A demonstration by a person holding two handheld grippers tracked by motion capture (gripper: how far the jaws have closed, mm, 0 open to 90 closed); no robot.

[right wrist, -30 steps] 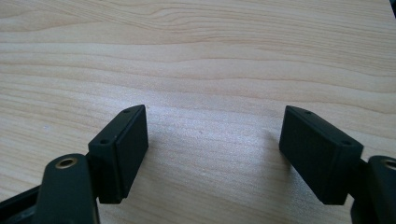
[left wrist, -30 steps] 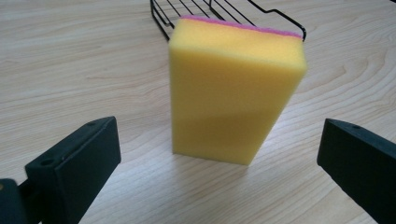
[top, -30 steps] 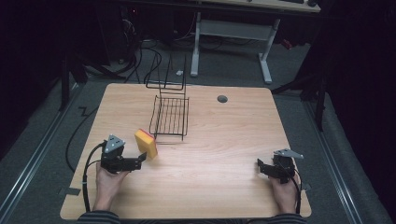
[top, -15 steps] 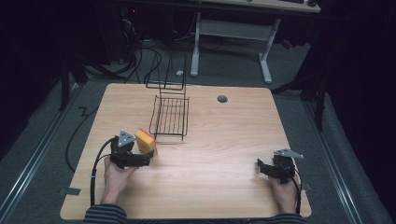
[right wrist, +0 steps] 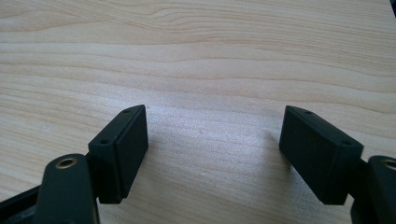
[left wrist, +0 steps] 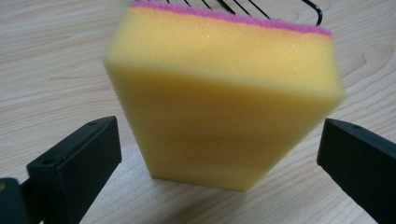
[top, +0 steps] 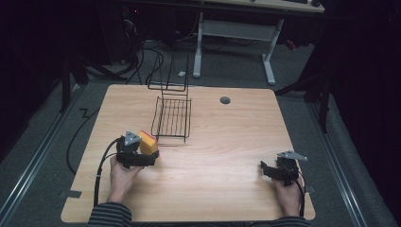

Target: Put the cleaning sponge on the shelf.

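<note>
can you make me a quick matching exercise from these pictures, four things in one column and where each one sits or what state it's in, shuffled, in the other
Things
1. yellow foam sponge with a pink scrub layer
2. black wire rack
3. left gripper
4. right gripper

Places or states
A. open over bare wood at the table's near right
B. stands on the table's far half, beyond the sponge
C. open, with a jaw on either side of the sponge and a gap on both sides
D. stands on edge on the light wooden table, just short of the rack

Pairs: 1-D, 2-B, 3-C, 4-A
</note>
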